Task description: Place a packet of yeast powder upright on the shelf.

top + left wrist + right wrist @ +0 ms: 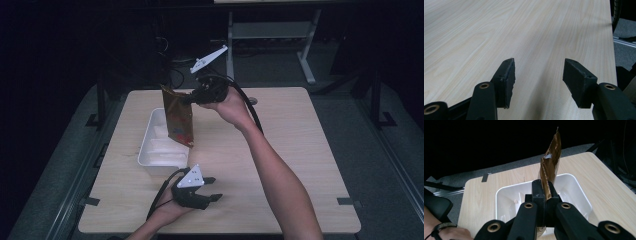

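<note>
A brown-gold foil pouch (pixel 177 117) hangs in the air over the white plastic tray (pixel 148 148), and my right gripper (pixel 191 97) is shut on its upper edge. In the right gripper view the pouch (pixel 551 163) stands edge-on between the closed jaws, with my right gripper (pixel 546 191) above the white tray (pixel 574 182). White flat pieces lie inside the tray. My left gripper (pixel 214 188) rests low near the table's front edge, open. In its own view my left gripper (pixel 539 72) holds nothing over bare wood.
The light wooden table (pixel 295 150) has bare surface right of the tray. Its right edge (pixel 612 50) drops to dark floor with a metal rail. A white table frame (pixel 270 35) stands beyond the far edge. A hand with a wristband (pixel 446 231) shows at lower left.
</note>
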The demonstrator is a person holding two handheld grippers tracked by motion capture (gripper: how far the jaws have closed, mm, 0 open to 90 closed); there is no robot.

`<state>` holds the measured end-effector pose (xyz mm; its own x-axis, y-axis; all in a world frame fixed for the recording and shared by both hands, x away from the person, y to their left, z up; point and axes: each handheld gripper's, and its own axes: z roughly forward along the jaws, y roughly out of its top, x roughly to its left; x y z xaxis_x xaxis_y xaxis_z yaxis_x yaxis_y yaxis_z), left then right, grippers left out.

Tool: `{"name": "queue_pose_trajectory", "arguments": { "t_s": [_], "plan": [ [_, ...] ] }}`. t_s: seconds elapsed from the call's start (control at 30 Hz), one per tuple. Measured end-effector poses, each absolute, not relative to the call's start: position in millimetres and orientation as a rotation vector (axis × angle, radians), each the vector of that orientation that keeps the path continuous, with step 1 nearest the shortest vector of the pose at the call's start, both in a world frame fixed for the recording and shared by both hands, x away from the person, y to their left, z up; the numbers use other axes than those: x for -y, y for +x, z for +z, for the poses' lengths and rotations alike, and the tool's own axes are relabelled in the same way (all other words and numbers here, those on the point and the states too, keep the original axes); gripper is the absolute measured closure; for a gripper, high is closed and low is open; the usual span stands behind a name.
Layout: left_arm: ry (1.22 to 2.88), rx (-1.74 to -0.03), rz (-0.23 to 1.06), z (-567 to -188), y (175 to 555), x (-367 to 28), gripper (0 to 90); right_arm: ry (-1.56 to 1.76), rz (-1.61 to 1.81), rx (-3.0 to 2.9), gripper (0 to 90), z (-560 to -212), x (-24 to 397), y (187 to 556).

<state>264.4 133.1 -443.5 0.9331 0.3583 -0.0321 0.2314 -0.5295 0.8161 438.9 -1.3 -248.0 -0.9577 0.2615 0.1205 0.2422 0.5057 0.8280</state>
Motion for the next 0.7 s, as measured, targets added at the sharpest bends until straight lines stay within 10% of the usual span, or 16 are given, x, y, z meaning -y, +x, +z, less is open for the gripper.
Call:
{"name": "queue_pose_trajectory", "arguments": {
  "t_s": [0.7],
  "plan": [
    [2.141,-0.427,0.170,-443,266,-136,42.2,0.413,1.453,-2.765,89.8,-268,-38,448]
  ]
}}
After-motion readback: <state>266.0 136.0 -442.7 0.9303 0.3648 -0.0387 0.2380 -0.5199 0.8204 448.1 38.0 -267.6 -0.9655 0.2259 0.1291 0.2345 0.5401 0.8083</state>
